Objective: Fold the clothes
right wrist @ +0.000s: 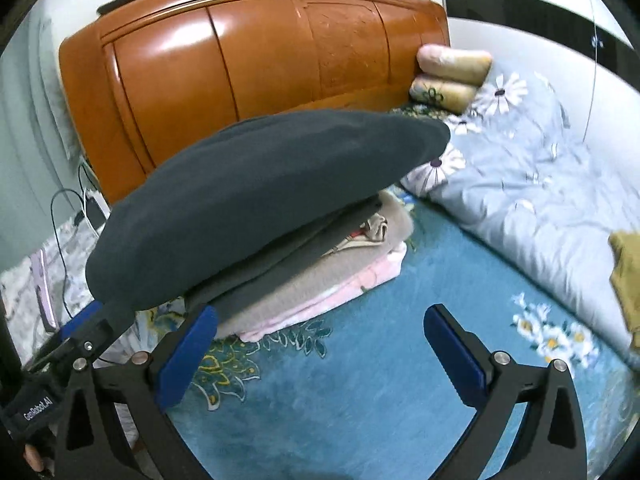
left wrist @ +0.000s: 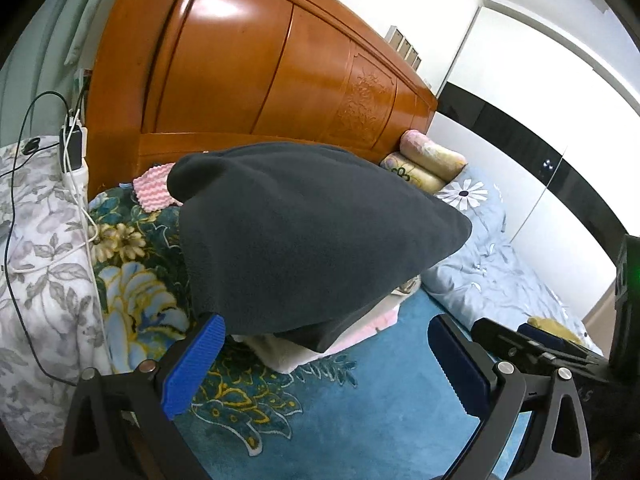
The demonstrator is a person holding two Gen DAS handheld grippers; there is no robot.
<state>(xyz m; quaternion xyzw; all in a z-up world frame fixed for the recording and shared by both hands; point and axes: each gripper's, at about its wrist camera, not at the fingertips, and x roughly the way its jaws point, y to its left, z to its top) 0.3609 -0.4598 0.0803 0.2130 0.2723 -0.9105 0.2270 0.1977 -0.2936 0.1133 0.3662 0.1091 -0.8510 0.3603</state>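
Both wrist views are looking across a bed covered by a blue floral blanket [left wrist: 340, 420] toward an orange wooden headboard [left wrist: 256, 64]. A folded dark grey fleece garment [left wrist: 312, 236] is lying on top of a stack of folded clothes [right wrist: 320, 280], whose lower layers are showing beige and pink edges. The left tongs [left wrist: 326, 364] are standing spread wide just short of the stack, their left blue pad touching or nearly touching the fleece's near edge; the view is too foreshortened to tell which. The right tongs [right wrist: 320, 352] are likewise spread wide and are gripping nothing, hovering over the blanket in front of the stack. A pale blue daisy-print quilt [right wrist: 540, 168] is lying to the right, with two rolled pillows [right wrist: 452, 76] resting against the headboard. A mustard-coloured cloth [right wrist: 628, 280] is lying on the quilt's right edge.
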